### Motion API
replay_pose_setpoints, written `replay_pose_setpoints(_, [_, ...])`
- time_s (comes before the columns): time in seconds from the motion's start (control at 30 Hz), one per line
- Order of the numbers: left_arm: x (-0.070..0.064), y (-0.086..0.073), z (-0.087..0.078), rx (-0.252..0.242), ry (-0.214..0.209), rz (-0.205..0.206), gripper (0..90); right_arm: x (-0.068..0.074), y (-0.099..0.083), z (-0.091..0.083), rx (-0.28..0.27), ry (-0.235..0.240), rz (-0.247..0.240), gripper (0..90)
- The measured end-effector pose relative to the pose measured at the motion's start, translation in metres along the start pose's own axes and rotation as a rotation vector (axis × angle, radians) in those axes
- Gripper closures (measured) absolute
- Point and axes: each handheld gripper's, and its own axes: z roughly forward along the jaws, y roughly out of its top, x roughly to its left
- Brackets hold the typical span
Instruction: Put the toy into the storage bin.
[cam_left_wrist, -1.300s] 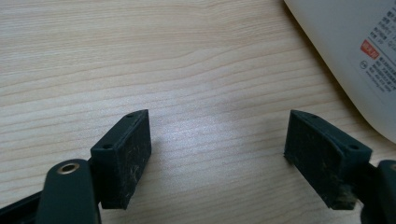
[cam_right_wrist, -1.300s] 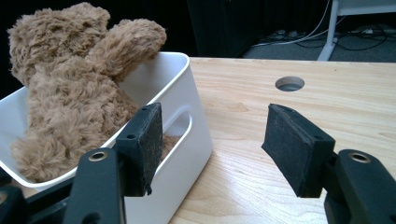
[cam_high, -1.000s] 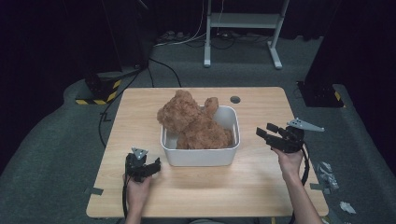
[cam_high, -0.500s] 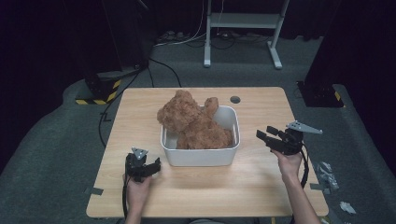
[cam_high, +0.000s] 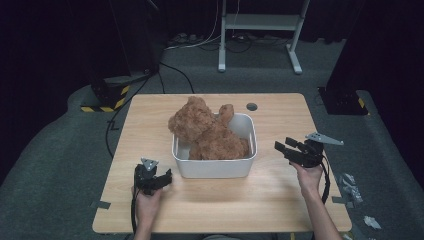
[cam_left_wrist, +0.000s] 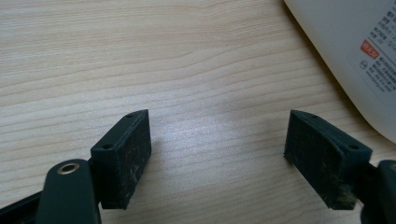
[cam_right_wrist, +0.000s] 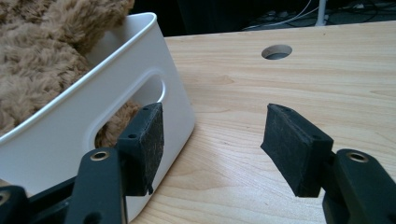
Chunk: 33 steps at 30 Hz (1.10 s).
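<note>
One white plastic tub (cam_high: 214, 167), rectangular with rounded corners and smooth glossy walls, sits at the middle of the pale wood-grain counter (cam_high: 280, 195). In it lies one brown plush teddy bear (cam_high: 207, 132) with shaggy, curly fur; its head and one limb rise above the rim at the tub's far left. In the right gripper view the tub's end wall has an oval handle cut-out, and brown fur shows through the opening. A label with red and grey print sticks to the tub's wall in the left gripper view. One round hole (cam_high: 251, 106) is cut in the counter beyond the tub.

There are two grippers, each black and hard-edged, each held in one hand. The left gripper (cam_high: 159, 181) rests low on the counter just beside the tub's near left corner; its two fingers (cam_left_wrist: 127, 154), flat rectangular blocks with scuffed matte pads, stand wide apart with only bare wood between them. The right gripper (cam_high: 286, 148), topped by a grey three-cornered plate, hovers near the tub's right end, apart from it. Its two fingers (cam_right_wrist: 293, 147) are likewise spread wide and grip nothing; one finger stands in front of the tub's handle wall, and I cannot tell whether it touches.
</note>
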Motion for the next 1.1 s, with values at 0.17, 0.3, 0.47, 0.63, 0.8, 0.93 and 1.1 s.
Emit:
replay_pose_setpoints(0.17, [0.000,0.000,0.000,0.000,0.000,0.000,22.7,-0.002,-0.004,0.003,0.012,-0.009,0.006,38.3])
replay_pose_setpoints(0.3, [0.000,0.000,0.000,0.000,0.001,0.000,22.7,-0.005,-0.008,0.007,0.030,-0.019,0.013,38.3])
replay_pose_setpoints(0.47, [0.000,0.000,0.000,0.000,0.000,0.000,22.7,-0.008,-0.012,0.009,0.038,-0.025,0.024,38.4])
replay_pose_setpoints(0.63, [0.000,0.000,0.000,0.000,0.000,0.001,22.7,-0.010,-0.014,0.011,0.046,-0.026,0.032,38.3])
replay_pose_setpoints(0.8, [0.000,0.000,0.000,0.000,0.000,0.000,22.7,-0.011,-0.015,0.014,0.059,-0.033,0.028,38.4])
replay_pose_setpoints(0.93, [0.000,0.000,0.000,0.000,0.000,0.001,22.7,-0.012,-0.016,0.018,0.070,-0.044,0.031,38.4])
replay_pose_setpoints(1.1, [0.000,0.000,0.000,0.000,0.000,-0.001,22.7,-0.013,-0.018,0.023,0.085,-0.057,0.031,38.4])
